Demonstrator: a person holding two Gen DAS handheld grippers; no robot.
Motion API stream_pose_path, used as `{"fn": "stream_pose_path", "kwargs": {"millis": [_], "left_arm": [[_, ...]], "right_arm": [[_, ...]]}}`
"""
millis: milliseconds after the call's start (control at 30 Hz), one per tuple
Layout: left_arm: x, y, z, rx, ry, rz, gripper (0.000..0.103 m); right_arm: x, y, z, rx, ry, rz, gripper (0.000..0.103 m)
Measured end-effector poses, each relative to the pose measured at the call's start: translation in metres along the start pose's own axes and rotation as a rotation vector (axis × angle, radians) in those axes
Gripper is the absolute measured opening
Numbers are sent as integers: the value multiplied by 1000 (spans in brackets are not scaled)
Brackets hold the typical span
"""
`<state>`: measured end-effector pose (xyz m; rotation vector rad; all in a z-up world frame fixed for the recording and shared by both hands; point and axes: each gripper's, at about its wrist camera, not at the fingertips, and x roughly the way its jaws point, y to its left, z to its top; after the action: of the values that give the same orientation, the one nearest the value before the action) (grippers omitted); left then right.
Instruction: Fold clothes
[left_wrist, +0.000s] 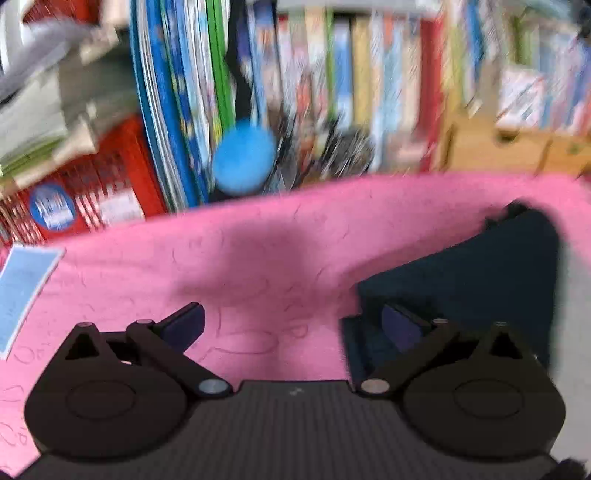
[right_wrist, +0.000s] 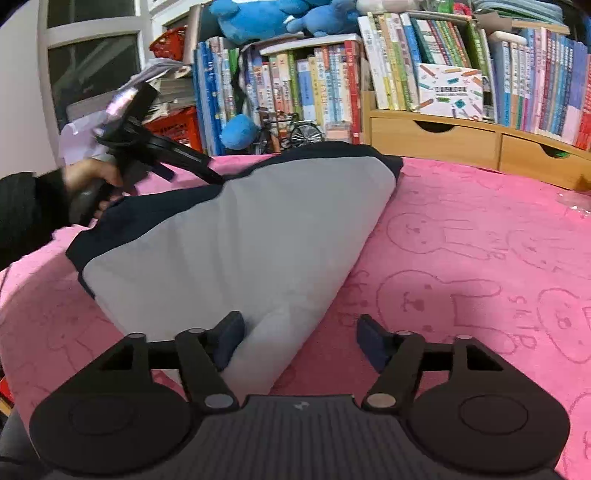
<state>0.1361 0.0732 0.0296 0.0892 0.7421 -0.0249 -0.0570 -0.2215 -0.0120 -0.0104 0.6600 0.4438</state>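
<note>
A grey garment with dark navy trim (right_wrist: 236, 236) lies partly folded on the pink bunny-print cloth (right_wrist: 461, 236). My right gripper (right_wrist: 300, 338) is open, its jaws wide apart over the garment's near grey tip, the left finger beside the fabric. In the left wrist view my left gripper (left_wrist: 291, 323) is open and empty above the pink cloth (left_wrist: 240, 258), with the garment's navy edge (left_wrist: 461, 280) by its right finger. The right wrist view also shows the left gripper (right_wrist: 218, 181), held by a hand at the garment's far left edge.
Shelves of books (right_wrist: 461, 62) and wooden drawers (right_wrist: 436, 136) stand behind the table. A red crate (left_wrist: 96, 192), blue plush toys (right_wrist: 240, 131) and a small model bicycle (right_wrist: 291, 129) sit at the back. A blue card (left_wrist: 22, 288) lies at the left.
</note>
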Motion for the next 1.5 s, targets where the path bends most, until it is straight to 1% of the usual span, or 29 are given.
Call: {"fn": "stream_pose_path", "kwargs": {"millis": [100, 167, 233, 267, 300, 333, 467, 500, 567, 600, 633, 700, 733, 800, 833, 867, 933, 967, 1000, 1067, 1200, 1400, 1500], "left_arm": [[-46, -5, -3, 18, -87, -100, 103], [-75, -13, -11, 76, -129, -152, 103], [-92, -26, -24, 147, -137, -201, 103], [-95, -34, -33, 188, -127, -197, 103], [-93, -38, -41, 219, -114, -162, 103], [-90, -42, -49, 249, -101, -125, 103], [-68, -22, -79, 306, -46, 25, 103], [-67, -12, -82, 278, -29, 29, 103], [-66, 6, -82, 191, 2, 14, 103], [-67, 11, -81, 173, 7, 14, 103], [-69, 14, -80, 169, 10, 11, 103], [-67, 15, -81, 179, 17, 3, 103], [-66, 16, -81, 181, 21, -2, 103], [-64, 19, -81, 160, 31, -22, 103], [-62, 21, -80, 148, 38, -33, 103], [-59, 22, -79, 137, 44, -45, 103], [-56, 27, -79, 112, 60, -75, 103], [-53, 30, -78, 99, 68, -91, 103], [-50, 32, -78, 88, 75, -108, 103], [-47, 36, -78, 74, 81, -132, 103], [-41, 39, -79, 60, 86, -164, 103], [-36, 42, -80, 57, 87, -196, 103], [-36, 42, -82, 64, 80, -199, 103]], "right_arm": [[0, -1, 0, 6, 1, -12, 78], [0, 1, 0, 3, -1, -24, 81], [-1, 1, 0, 3, -5, -36, 84], [0, 1, 0, 4, -5, -42, 88], [0, 1, 0, 10, -3, -48, 90], [1, 0, 0, 16, 0, -49, 90], [-1, -1, -4, 36, -6, -35, 91], [-3, -1, -6, 36, -14, -32, 92], [-8, 5, -7, 9, -41, -57, 92], [-11, 9, -8, -7, -54, -73, 92], [-14, 17, -9, -49, -71, -111, 92], [-21, 46, -11, -203, -127, -161, 91], [-24, 62, -13, -269, -156, -154, 90], [-30, 94, -15, -387, -215, -114, 82], [-30, 110, -16, -441, -234, -94, 79], [-28, 126, -16, -491, -248, -74, 74], [-24, 155, -17, -610, -271, -77, 71], [-20, 166, -17, -663, -273, -86, 70], [-15, 175, -17, -707, -267, -92, 66], [-4, 189, -18, -766, -243, -94, 61], [15, 200, -18, -813, -200, -122, 55], [26, 219, -37, -976, -166, -169, 49], [29, 222, -43, -1012, -180, -197, 49]]}}
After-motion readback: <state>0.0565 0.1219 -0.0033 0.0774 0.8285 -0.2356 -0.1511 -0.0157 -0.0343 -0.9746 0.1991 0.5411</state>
